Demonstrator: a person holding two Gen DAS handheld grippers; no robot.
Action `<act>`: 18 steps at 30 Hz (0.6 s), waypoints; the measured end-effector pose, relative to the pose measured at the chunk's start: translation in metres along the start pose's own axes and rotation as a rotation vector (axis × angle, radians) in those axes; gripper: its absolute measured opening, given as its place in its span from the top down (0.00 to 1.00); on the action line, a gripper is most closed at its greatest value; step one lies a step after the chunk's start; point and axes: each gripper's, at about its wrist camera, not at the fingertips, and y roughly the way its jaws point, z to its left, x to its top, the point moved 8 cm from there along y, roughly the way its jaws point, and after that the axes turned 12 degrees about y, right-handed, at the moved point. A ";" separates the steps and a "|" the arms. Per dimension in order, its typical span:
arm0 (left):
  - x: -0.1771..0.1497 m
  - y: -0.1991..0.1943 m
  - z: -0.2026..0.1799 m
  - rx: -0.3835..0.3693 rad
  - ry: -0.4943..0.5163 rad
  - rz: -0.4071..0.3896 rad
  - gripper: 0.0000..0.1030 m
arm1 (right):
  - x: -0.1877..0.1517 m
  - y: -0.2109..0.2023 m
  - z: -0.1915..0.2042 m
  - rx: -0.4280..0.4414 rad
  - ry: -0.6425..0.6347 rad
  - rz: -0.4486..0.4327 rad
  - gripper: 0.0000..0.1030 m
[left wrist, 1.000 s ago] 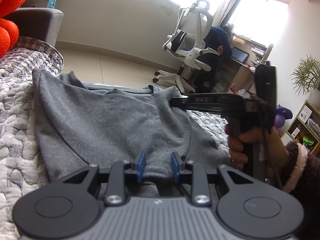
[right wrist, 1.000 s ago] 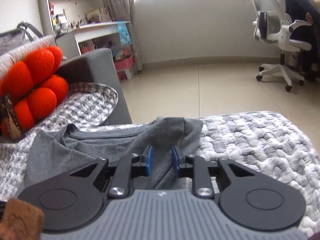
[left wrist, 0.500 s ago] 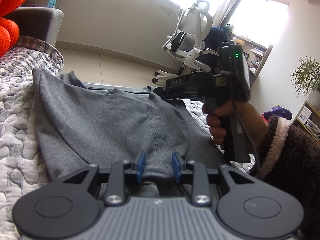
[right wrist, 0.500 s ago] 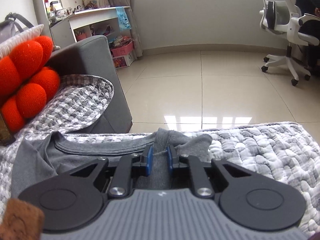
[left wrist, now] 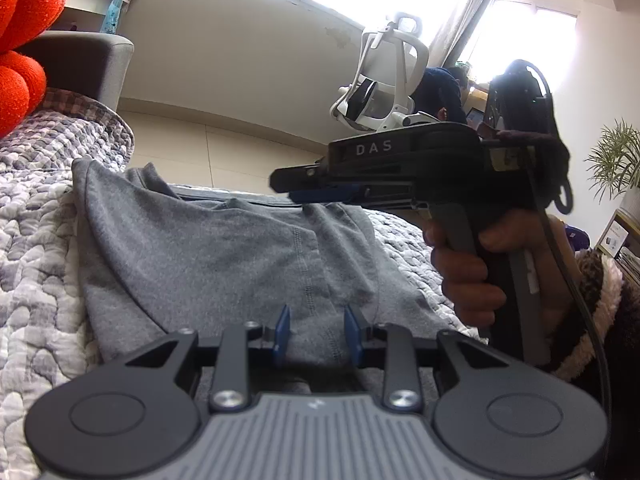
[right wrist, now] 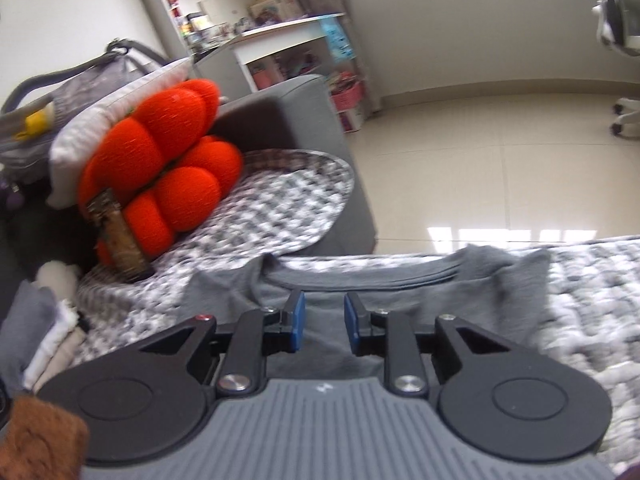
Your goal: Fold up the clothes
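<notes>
A grey sweatshirt lies spread on a quilted grey-and-white blanket, its collar at the far end. My left gripper is low at the garment's near edge. Its blue pads stand apart, and cloth shows in the gap without being pinched. My right gripper hovers above the collar end, tilted down. Its jaws are opening and nothing is caught between them. In the left wrist view the right gripper shows side-on, held by a hand in a fleecy sleeve. A loose fold of sleeve lies to its right.
An orange pumpkin cushion and a grey sofa arm stand at the blanket's left end. A stack of folded clothes lies at the near left. Beyond the tiled floor are a white office chair, a seated person and a plant.
The right gripper pinched the sleeve fold half a second ago, then let it go, rose and swung left over the collar. The left gripper has stayed where it was.
</notes>
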 end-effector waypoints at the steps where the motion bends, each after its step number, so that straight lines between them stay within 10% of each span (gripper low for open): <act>1: -0.001 0.001 0.000 -0.001 -0.001 0.005 0.71 | -0.004 0.002 0.004 0.005 -0.008 0.014 0.75; 18: -0.005 0.003 -0.002 0.001 0.000 0.029 0.67 | -0.018 0.029 0.001 -0.035 0.050 0.017 0.74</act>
